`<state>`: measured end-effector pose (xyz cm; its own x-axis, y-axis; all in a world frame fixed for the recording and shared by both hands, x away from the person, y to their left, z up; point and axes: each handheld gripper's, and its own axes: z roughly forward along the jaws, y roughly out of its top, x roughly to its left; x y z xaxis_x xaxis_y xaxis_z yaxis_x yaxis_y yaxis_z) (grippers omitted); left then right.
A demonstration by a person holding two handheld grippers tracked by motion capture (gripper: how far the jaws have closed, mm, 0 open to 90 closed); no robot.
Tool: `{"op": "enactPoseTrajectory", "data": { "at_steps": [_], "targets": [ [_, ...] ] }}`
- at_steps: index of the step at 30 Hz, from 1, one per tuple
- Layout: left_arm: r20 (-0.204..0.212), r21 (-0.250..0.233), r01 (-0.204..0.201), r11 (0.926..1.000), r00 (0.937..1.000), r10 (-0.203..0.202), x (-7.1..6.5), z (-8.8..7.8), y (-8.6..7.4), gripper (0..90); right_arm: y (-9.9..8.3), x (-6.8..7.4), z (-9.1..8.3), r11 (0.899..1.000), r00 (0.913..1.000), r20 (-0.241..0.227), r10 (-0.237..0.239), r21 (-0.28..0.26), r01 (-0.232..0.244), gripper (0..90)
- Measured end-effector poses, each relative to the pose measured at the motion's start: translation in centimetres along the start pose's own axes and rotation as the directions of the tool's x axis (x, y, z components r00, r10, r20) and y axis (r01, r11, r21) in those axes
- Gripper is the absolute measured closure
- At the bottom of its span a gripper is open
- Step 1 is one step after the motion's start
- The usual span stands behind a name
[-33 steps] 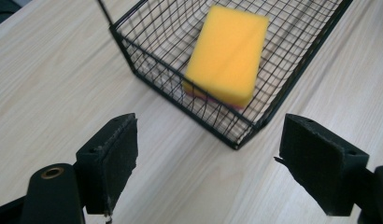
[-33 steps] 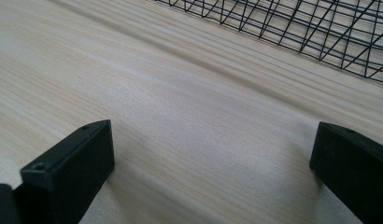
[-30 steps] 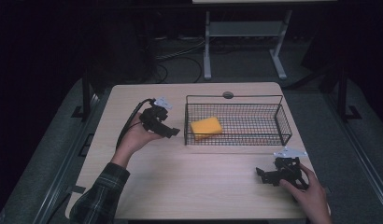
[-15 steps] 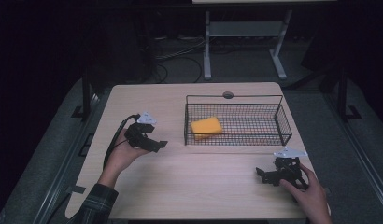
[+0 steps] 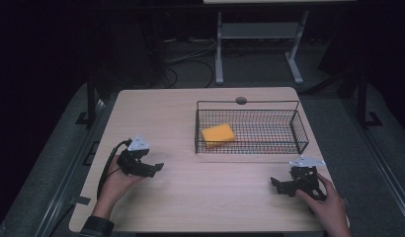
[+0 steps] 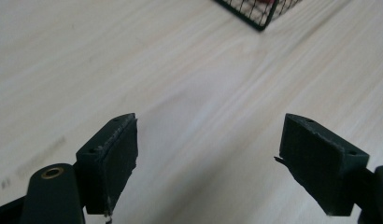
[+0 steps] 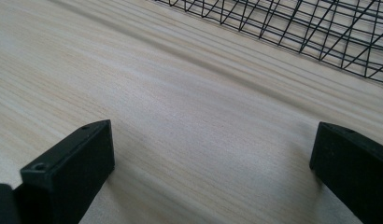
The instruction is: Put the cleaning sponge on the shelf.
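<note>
Yellow sponge (image 5: 218,134) lies in the wire basket (image 5: 300,132), well apart from both empty, wide-jawed grippers.

Pale rectangular wooden table top (image 5: 190,123): light wood grain, matt, smooth. Black rectangular wire basket (image 5: 299,129): thin metal mesh, dark coated, slight sheen. Yellow-orange flat sponge-like block (image 5: 218,134) in basket: matt, soft-looking, material not certain. Left black two-jaw gripper (image 6: 206,163): matt black plastic-looking jaws, inner pad faces finely ribbed, edges scuffed pale; brass-coloured metal ring in jaw arm. Right black two-jaw gripper (image 7: 210,175): matt black jaws, smooth faces. Grey three-cornered plates on both: flat, dull.
</note>
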<state>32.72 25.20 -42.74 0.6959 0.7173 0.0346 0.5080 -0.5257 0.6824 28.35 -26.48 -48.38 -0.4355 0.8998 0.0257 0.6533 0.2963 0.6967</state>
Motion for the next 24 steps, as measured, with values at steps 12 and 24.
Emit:
{"op": "enactPoseTrajectory", "data": {
  "at_steps": [12, 24],
  "targets": [
    [-0.050, 0.038, 0.033, 0.9987, 0.9983, -0.032, -0.7, -0.1, -5.4, 17.9, 0.0, 0.0, 0.0, 1.000, 1.0000, 0.000, 0.000, 0.000, 0.000, 0.0],
    [-0.038, -0.063, 0.075, 0.9952, 0.9962, -0.078, -0.5, -0.3, -7.3, 14.0, 0.0, 0.0, 0.0, 1.000, 1.0000, 0.000, 0.000, 0.000, 0.000, 0.0]
  ]
}}
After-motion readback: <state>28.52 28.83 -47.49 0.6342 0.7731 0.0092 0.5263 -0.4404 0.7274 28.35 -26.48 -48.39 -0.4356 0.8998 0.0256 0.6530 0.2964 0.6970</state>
